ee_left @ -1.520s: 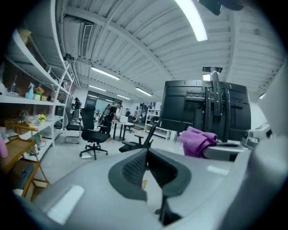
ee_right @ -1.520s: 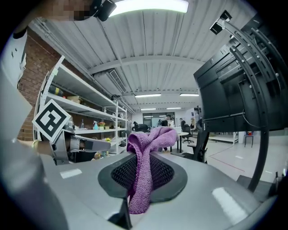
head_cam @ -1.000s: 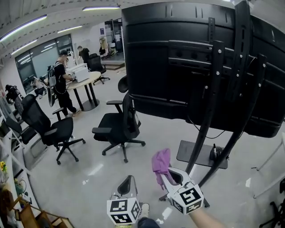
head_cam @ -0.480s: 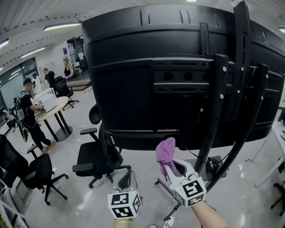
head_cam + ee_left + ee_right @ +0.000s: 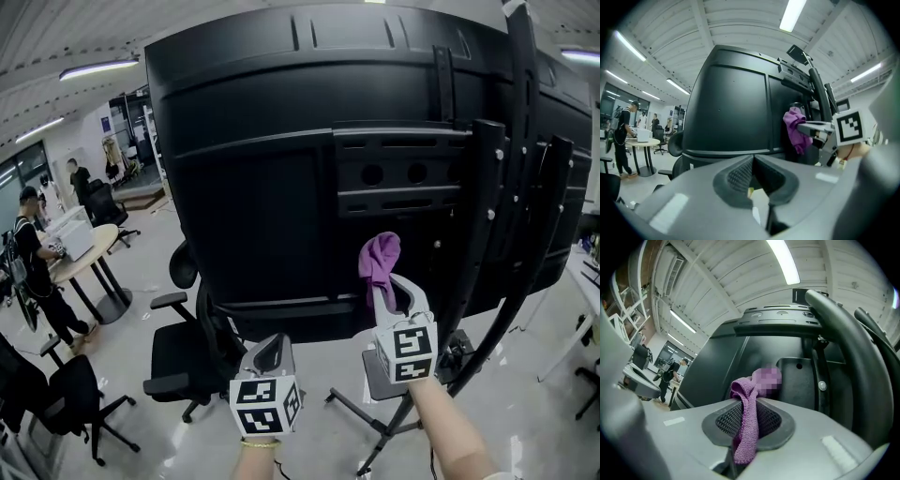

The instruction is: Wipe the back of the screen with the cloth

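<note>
**Cloth up at the panel: press it flat, sweep clear of the stand**

The big black moulded-plastic back of the screen (image 5: 272,187) fills the head view. Its black metal stand uprights (image 5: 487,244) run down the 3 o'clock side, and a recessed mounting plate with round holes (image 5: 403,173) sits at centre.

The right gripper (image 5: 382,286) is raised in front of the panel, just below that plate. Its fingers (image 5: 725,420) pinch the small purple terry cloth (image 5: 379,260), and a bunched tuft stands up past the tips towards the panel. Whether the cloth touches the plastic cannot be told. The left gripper (image 5: 270,349) hangs lower, at about 8 o'clock from the cloth, with its fingers (image 5: 738,176) pressed together on nothing.

The wipe looks about to start. To do it well, push the tuft forward until it flattens on the panel, so cloth rather than hard fingertips meets the plastic. Then draw long strokes towards 9 o'clock across the smooth area. Near 3 o'clock the uprights and bolts could snag the loose cloth or knock the gripper, so work there in short passes.
</note>
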`<state>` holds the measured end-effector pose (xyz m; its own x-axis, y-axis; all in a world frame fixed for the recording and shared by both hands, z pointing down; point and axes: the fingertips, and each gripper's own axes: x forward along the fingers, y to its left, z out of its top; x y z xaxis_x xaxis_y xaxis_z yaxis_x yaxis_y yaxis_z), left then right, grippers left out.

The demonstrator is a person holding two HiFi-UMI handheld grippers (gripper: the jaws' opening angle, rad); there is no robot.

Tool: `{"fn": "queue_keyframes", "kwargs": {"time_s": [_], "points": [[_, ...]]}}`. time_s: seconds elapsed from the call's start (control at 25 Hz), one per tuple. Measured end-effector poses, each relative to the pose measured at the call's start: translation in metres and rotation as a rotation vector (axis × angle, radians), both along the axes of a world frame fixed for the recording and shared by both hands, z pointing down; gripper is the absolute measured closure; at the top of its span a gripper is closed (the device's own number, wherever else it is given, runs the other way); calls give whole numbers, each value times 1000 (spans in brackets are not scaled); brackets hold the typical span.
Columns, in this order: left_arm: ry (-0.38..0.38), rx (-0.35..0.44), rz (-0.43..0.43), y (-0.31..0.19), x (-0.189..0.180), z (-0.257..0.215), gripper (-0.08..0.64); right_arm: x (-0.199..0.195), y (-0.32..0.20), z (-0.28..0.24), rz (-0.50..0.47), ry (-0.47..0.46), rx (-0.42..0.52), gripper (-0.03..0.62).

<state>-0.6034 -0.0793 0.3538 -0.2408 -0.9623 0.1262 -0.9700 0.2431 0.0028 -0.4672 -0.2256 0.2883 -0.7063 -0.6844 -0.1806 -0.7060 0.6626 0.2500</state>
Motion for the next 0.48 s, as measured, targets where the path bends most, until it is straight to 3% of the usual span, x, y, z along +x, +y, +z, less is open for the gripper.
{"fn": "queue_keyframes", "kwargs": {"time_s": [0.24, 0.48], "points": [[3, 4, 1, -3, -27, 1, 552, -61, 33, 10, -100, 36, 15, 540], [17, -9, -64, 17, -59, 11, 552, -143, 79, 19, -262, 132, 53, 540]]}}
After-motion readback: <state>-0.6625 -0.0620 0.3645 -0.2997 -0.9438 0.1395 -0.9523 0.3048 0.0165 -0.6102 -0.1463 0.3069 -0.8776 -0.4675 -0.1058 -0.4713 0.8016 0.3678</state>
